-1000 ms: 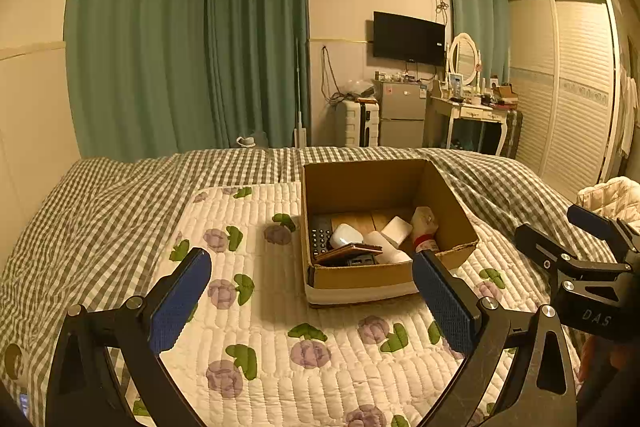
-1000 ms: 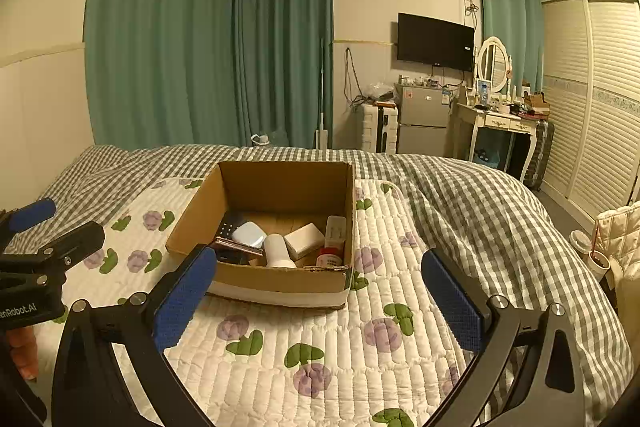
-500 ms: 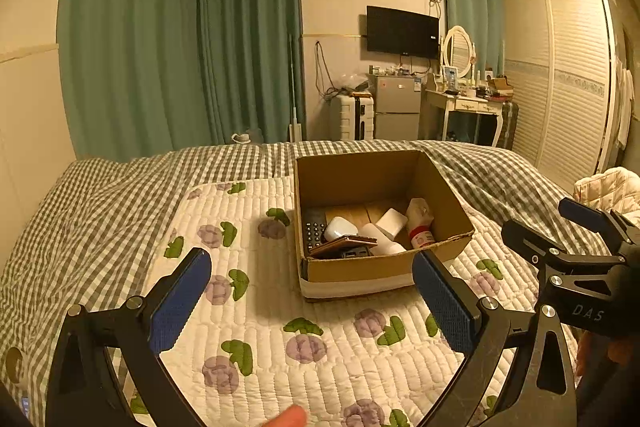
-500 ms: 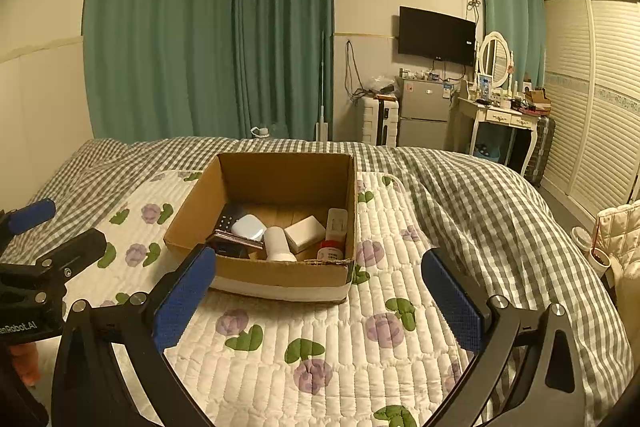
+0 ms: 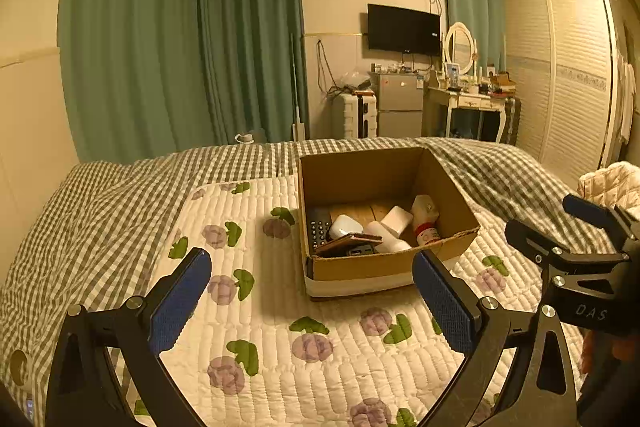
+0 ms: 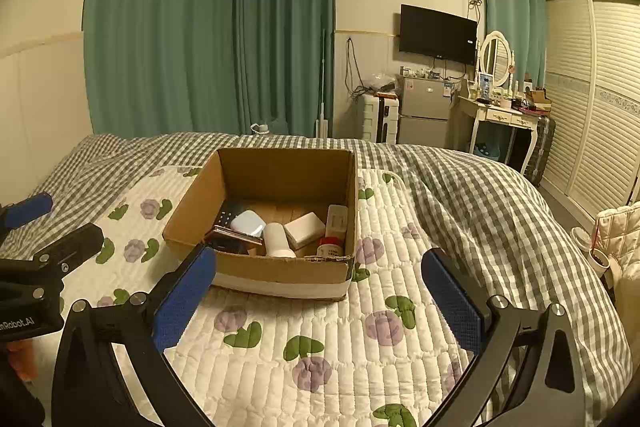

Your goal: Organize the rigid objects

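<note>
Left wrist view, square cardboard box [image 5: 360, 269] – quilted floral mat [image 5: 280, 327], checked bedspread [image 5: 80, 227]

The letters "DAS" are printed in pale characters on the black body of the right gripper [image 5: 591, 227], as seen from the left wrist view. On the black body of the left gripper [image 6: 50, 227], seen from the right wrist view, the partly cut-off lettering "nRobot.AI" can be read at the picture's left edge. Labels on the items in the cardboard box [image 6: 280, 269] are too small to be read
</note>
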The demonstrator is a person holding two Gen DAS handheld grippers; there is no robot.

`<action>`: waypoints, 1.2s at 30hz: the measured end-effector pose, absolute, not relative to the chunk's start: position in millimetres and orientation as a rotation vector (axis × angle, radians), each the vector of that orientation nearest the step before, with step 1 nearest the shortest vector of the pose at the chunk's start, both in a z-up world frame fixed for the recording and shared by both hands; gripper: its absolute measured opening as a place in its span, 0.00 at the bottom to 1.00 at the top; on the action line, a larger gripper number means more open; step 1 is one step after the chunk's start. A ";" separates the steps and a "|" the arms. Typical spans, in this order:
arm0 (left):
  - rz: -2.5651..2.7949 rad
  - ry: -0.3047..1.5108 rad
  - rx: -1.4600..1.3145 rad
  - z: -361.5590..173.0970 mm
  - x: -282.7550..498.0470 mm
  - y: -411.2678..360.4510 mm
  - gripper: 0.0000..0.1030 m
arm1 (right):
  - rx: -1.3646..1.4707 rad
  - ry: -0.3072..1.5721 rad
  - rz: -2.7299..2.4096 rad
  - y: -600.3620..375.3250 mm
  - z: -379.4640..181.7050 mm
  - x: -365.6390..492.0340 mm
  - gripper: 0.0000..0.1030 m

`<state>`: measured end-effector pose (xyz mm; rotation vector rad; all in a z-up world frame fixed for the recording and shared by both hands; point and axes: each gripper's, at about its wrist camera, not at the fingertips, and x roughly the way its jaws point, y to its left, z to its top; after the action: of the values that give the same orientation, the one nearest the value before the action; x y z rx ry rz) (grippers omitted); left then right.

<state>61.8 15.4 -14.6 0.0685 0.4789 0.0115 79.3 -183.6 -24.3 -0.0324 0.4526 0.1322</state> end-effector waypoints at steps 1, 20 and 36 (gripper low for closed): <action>0.010 0.480 0.067 -15.3 62.2 15.4 1.00 | -0.034 0.455 0.135 -183.3 -24.7 79.5 1.00; 0.016 0.491 0.063 -19.0 64.4 15.3 1.00 | -0.027 0.470 0.125 -185.0 -28.7 83.1 1.00; 0.028 0.486 0.070 -17.6 63.7 17.2 1.00 | -0.043 0.482 0.128 -182.0 -30.7 83.1 1.00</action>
<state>63.7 17.2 -17.6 0.0699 0.4861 0.0277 83.1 -182.0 -30.7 -0.0433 0.4821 0.1281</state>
